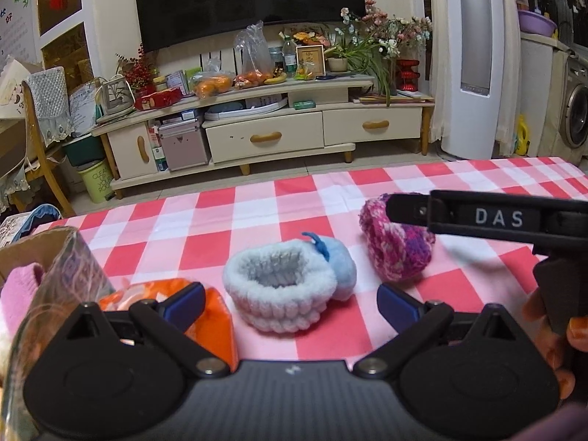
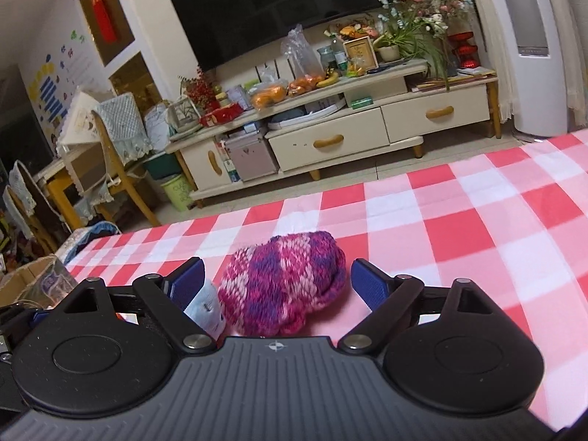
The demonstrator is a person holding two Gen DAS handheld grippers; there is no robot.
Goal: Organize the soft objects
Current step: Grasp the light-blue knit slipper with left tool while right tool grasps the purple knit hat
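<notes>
The pink knitted hat (image 2: pixel 283 283) lay on the worktop (image 2: pixel 459 235) directly ahead between the wide-spread fingers of the right tool (image 2: pixel 277 286), nearer than the equally wide, empty left tool (image 1: pixel 290 299).

Three knitted pieces lay on tabletop (image 1: pixel 257 205) in a row. Cuffed hat (image 1: pixel 281 299) sat middle, between left gripper (image 1: pixel 290 299) fingers. Striped hat (image 1: pixel 398 248) lay right of it, slightly farther back, between right gripper (image 2: pixel 277 284) fingers. Third knit piece (image 1: pixel 217 310) lay left. Cardboard box (image 1: pixel 40 253) stood at far left edge. TV stand (image 1: pixel 257 128) stood behind tabletop.
</notes>
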